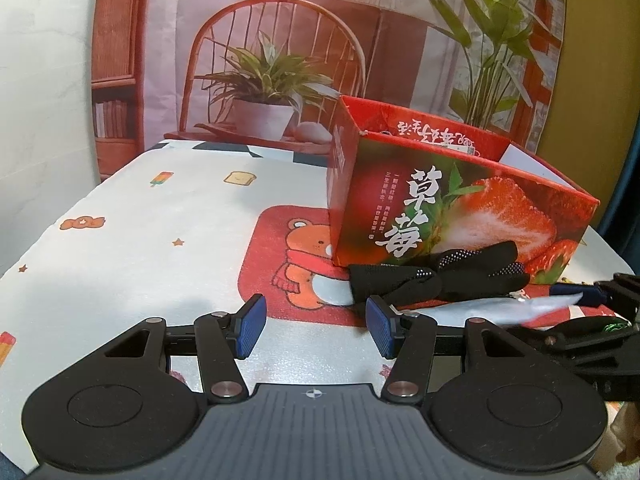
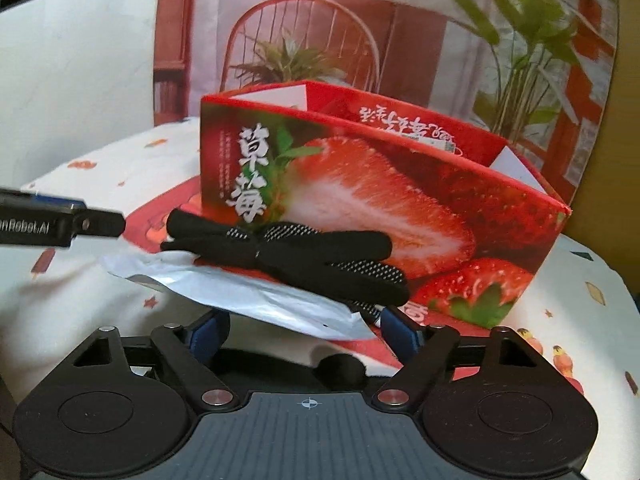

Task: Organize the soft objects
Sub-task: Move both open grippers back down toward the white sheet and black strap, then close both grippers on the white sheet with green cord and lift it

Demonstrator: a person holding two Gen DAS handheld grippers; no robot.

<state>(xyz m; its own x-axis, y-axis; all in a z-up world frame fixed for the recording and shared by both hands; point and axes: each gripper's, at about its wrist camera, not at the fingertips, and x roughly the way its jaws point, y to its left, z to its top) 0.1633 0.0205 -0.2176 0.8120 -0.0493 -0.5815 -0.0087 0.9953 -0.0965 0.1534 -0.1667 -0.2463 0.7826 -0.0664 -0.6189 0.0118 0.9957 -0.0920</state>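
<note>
Pair of black gloves (image 2: 288, 256), bundled at the middle, dotted grip patches on the fingers; lies on the desk (image 1: 132, 240) against the front wall of the strawberry box (image 2: 360, 200), partly on a white plastic bag (image 2: 256, 296). Long axis runs along the box front, roughly crosswise to both claws; one set of fingers points toward the box's left corner, the other toward its right. Right claw (image 2: 308, 330): jaws apart, straddling the near edge of the bag, with the gloves just beyond and between the tips; the pads are partly hidden by the bag and no pressing on it can be seen. Left claw (image 1: 316, 328): jaws apart, nothing between them, over the red bear mat (image 1: 280, 248); the gloves (image 1: 440, 276) lie just beyond its right finger (image 1: 380, 330), near but apart. The box stands open-topped toward the desk's far right corner. Printed backdrop (image 1: 280, 40) of chair and plants behind the far edge.
</note>
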